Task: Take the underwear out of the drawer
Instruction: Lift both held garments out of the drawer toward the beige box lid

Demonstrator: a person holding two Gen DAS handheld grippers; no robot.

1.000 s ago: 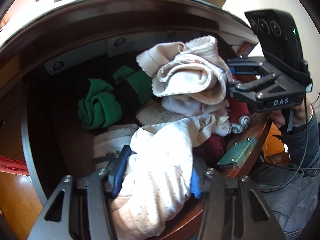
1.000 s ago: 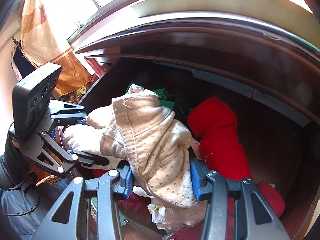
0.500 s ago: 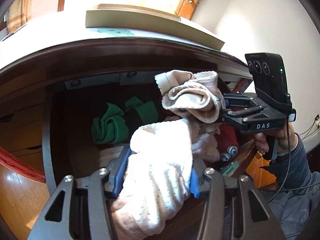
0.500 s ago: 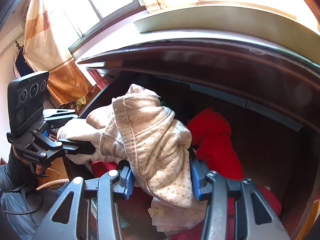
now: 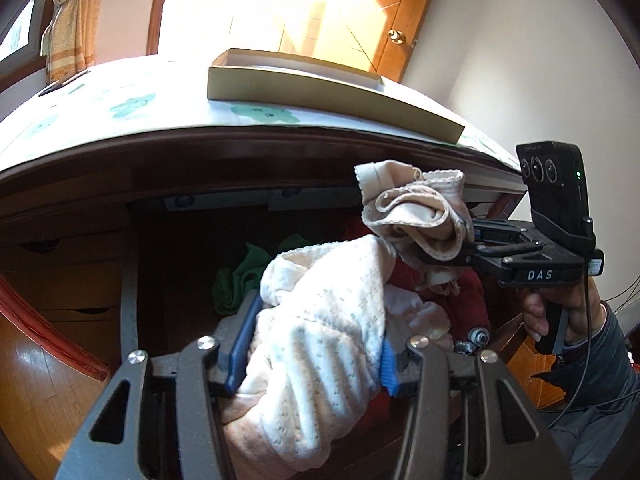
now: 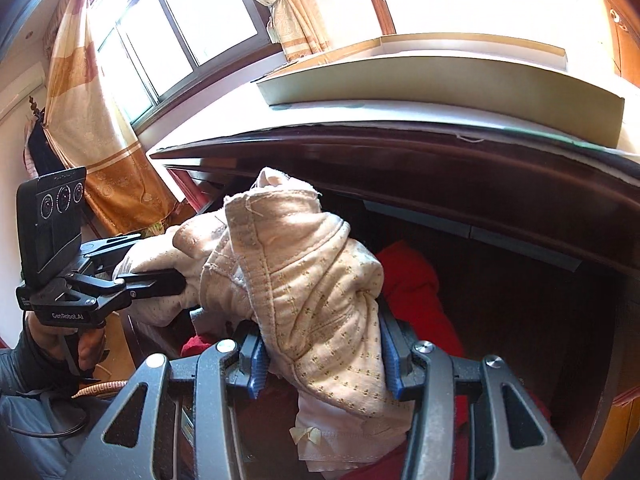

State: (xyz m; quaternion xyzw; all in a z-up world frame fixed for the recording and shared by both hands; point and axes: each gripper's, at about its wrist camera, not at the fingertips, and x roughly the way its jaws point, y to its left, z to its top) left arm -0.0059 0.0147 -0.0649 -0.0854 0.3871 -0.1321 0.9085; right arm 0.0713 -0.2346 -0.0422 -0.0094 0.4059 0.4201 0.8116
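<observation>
My left gripper (image 5: 312, 344) is shut on a cream dotted piece of underwear (image 5: 320, 320), held above the open dark wooden drawer (image 5: 132, 280). The same bundle (image 6: 160, 256) shows at the left of the right wrist view, clamped in the left gripper (image 6: 176, 280). My right gripper (image 6: 320, 356) is shut on a beige patterned piece of underwear (image 6: 304, 280), with a white bow-trimmed piece (image 6: 344, 436) hanging under it. That beige piece (image 5: 416, 220) shows in the left wrist view, pinched by the right gripper (image 5: 470, 244) above the drawer's right side.
Green clothes (image 5: 240, 276) and red clothes (image 6: 412, 292) lie in the drawer. A flat cardboard box (image 5: 320, 92) sits on the dresser top above it. A hand (image 5: 560, 316) holds the right gripper's handle. Curtains and a window (image 6: 160, 40) are at the left.
Both grippers have risen out of the drawer with their bundles. The views have tilted up, so the dresser top, box and room behind are in sight.
</observation>
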